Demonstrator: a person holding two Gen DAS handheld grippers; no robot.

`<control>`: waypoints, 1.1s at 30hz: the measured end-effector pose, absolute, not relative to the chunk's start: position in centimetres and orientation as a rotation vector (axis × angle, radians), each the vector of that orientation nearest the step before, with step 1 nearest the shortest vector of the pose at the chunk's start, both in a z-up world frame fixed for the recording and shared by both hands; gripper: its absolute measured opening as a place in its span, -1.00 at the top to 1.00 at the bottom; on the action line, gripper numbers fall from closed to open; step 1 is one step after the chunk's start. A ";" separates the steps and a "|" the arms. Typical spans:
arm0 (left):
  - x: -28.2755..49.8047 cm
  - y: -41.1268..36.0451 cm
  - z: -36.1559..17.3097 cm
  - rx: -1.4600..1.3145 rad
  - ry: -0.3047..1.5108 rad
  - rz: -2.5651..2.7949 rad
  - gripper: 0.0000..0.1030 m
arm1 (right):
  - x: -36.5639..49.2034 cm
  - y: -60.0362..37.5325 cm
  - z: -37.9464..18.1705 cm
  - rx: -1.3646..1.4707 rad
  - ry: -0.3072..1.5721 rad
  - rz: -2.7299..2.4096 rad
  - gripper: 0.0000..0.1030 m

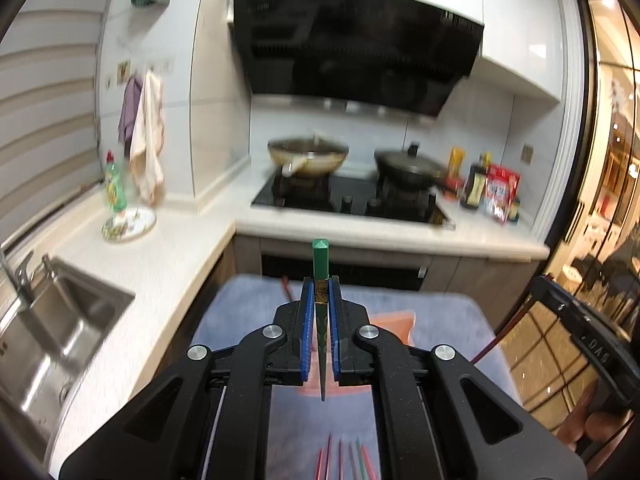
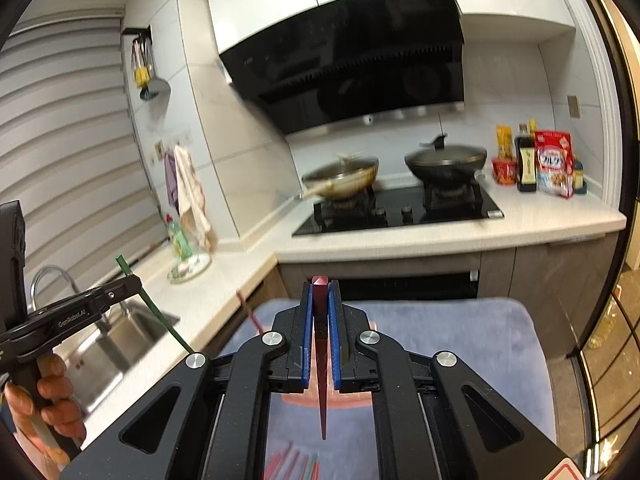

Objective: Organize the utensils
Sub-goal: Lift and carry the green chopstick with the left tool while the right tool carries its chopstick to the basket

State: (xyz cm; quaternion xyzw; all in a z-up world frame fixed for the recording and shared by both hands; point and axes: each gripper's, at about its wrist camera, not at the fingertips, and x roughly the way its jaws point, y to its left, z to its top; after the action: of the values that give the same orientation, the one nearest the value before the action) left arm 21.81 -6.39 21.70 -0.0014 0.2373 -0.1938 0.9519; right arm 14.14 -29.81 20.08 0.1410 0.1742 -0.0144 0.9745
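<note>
My left gripper (image 1: 320, 280) is shut on a green chopstick (image 1: 320, 264), whose thick end sticks out past the blue pads. It also shows at the left of the right wrist view (image 2: 134, 280), green chopstick (image 2: 158, 314) slanting down. My right gripper (image 2: 320, 284) is shut on a dark red chopstick (image 2: 320, 300). Both are held above a blue-grey mat (image 1: 248, 304) (image 2: 460, 340). Several red and green chopsticks (image 1: 346, 460) (image 2: 292, 462) lie on the mat below the grippers. An orange-pink holder (image 1: 394, 322) sits on the mat, mostly hidden.
A steel sink (image 1: 60, 320) with a tap is at the left. A hob with a wok (image 1: 308, 154) and a lidded pan (image 1: 410, 164) stands behind. A green bottle on a plate (image 1: 128, 220) and condiment packs (image 2: 554, 164) stand on the counter.
</note>
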 end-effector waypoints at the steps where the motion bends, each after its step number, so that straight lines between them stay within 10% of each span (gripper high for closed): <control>1: 22.3 -6.7 22.3 -0.008 0.466 -0.397 0.87 | 15.1 -30.1 20.8 0.298 0.329 -0.026 0.87; 22: 31.0 -9.0 14.4 -0.031 0.563 -0.363 0.83 | 24.9 -29.8 13.0 0.304 0.453 -0.049 0.85; 26: 30.4 -8.7 14.3 -0.024 0.567 -0.350 0.25 | 24.3 -29.7 13.4 0.289 0.449 -0.057 0.75; 33: 27.6 -8.3 15.6 0.000 0.548 -0.338 -0.04 | 20.8 -28.8 15.3 0.259 0.422 -0.048 0.55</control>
State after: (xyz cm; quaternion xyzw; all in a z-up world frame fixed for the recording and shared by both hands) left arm 27.63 -8.30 15.59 0.0000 0.2691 -0.1661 0.9487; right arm 20.76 -28.81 15.27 0.1284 0.2089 -0.0240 0.9692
